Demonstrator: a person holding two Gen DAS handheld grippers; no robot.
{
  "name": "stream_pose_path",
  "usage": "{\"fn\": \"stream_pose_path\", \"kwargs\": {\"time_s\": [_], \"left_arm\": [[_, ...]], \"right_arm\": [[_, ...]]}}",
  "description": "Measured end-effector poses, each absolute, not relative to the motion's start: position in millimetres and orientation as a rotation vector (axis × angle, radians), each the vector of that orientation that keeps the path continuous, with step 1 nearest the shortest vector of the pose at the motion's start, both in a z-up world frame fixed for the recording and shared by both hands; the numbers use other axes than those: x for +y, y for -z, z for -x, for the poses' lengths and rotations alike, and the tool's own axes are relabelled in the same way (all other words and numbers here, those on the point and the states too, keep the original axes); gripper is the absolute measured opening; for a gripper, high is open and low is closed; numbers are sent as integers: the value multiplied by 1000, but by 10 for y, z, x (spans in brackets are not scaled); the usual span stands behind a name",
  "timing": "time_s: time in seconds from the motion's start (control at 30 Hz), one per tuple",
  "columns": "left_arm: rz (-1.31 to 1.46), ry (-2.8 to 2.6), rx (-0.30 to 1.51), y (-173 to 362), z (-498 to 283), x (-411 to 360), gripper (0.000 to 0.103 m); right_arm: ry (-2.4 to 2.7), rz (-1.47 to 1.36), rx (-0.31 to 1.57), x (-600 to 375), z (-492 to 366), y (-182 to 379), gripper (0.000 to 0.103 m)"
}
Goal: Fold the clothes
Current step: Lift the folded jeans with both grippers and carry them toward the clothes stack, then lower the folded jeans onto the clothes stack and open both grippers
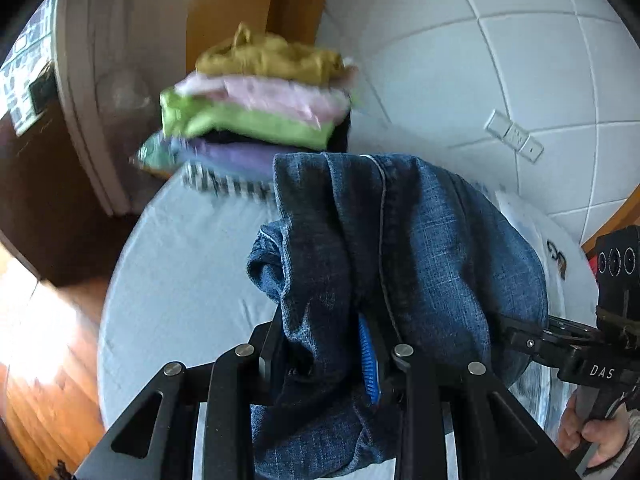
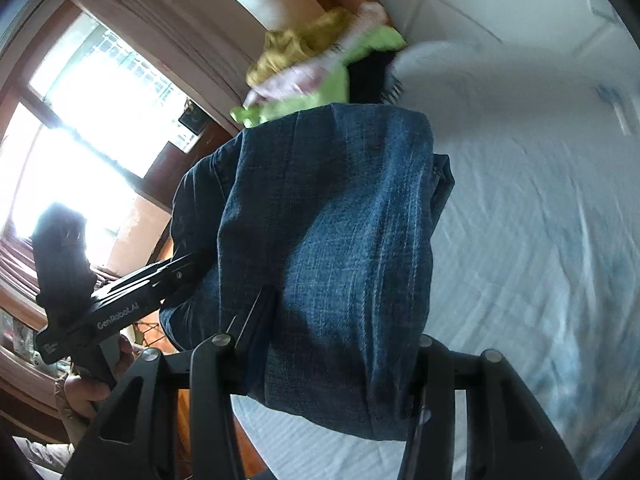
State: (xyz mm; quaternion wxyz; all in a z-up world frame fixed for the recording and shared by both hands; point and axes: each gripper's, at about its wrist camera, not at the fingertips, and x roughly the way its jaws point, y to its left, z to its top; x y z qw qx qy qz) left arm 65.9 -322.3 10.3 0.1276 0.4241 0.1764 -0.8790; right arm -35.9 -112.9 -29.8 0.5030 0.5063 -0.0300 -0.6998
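Folded blue jeans (image 1: 400, 260) hang in the air above the bed, held from both sides. My left gripper (image 1: 328, 356) is shut on one side of the bundle; a blue pad (image 1: 367, 360) shows against the denim. My right gripper (image 2: 340, 360) is shut on the other side of the jeans (image 2: 328, 240). Each gripper shows in the other's view: the right one (image 1: 592, 352) at right, the left one (image 2: 120, 304) at left. A stack of folded clothes (image 1: 256, 108), mustard on top, then pink, green and purple, lies beyond the jeans, also in the right wrist view (image 2: 320, 64).
The bed sheet (image 1: 180, 272) is pale blue-white, also seen in the right wrist view (image 2: 540, 240). A white padded headboard (image 1: 500, 60) is behind. Wooden floor (image 1: 40, 340) lies to the left. A bright window (image 2: 80, 120) is at left.
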Motion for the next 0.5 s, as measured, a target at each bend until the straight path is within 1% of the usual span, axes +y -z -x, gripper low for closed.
{"fn": "stream_pose_path", "kwargs": {"time_s": [0.13,0.23,0.33,0.47,0.5], "left_arm": [[-1205,2660,411,-592,-328,-3849,31],[-1185,2727,276,-1042,94,-4330,31],[-1187,2756,152,-1359,532,-4691,31],[-1241,2768,92,-1529,1163,-5194,32],[-1264,2763,78,-1498,1316,-5303,34]], "right_arm": [[1759,-1160,-141,-1701,601,-97,46],[1808,-1111,-193,-2130,784,-394,46],[1850,-1074,-245,-2533,991,-658,46],[1893,-1112,-309,-3036,1485,-802,46],[1900,-1126,-320,-3147,1603,-813,48]]}}
